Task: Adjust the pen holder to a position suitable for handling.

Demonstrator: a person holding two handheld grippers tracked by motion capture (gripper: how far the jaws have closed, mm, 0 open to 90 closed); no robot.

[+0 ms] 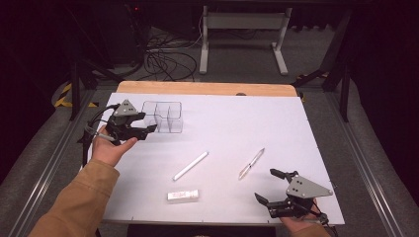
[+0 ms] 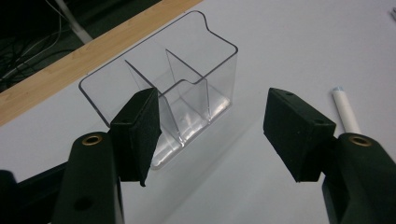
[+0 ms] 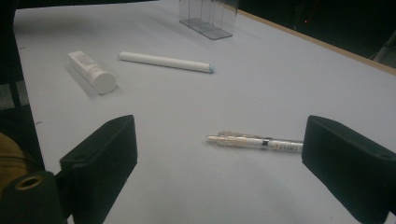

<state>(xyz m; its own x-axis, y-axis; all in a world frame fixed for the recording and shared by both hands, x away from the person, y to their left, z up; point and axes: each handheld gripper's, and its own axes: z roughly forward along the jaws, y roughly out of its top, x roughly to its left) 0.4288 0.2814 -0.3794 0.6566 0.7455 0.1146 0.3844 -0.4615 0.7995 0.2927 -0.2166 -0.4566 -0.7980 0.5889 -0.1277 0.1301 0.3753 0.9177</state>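
Observation:
A clear plastic organizer (image 1: 163,116) with several compartments stands at the back left of the white table; it looks empty. My left gripper (image 1: 148,129) hovers open just in front of the organizer (image 2: 163,100), nothing between its jaws. A long white stick (image 1: 190,165) lies mid-table, with its tip (image 2: 344,109) visible in the left gripper view. A clear pen (image 1: 251,163) lies to its right. A small white tube (image 1: 183,195) rests near the front edge. My right gripper (image 1: 267,186) is open at the front right, facing the pen (image 3: 254,141), the stick (image 3: 166,61) and the tube (image 3: 92,72).
The white table top (image 1: 237,118) has a wooden strip (image 1: 207,88) along its far edge. Beyond it stand a desk frame (image 1: 244,37) and loose cables (image 1: 165,59) on the floor. The organizer (image 3: 208,16) is far across the table from my right gripper.

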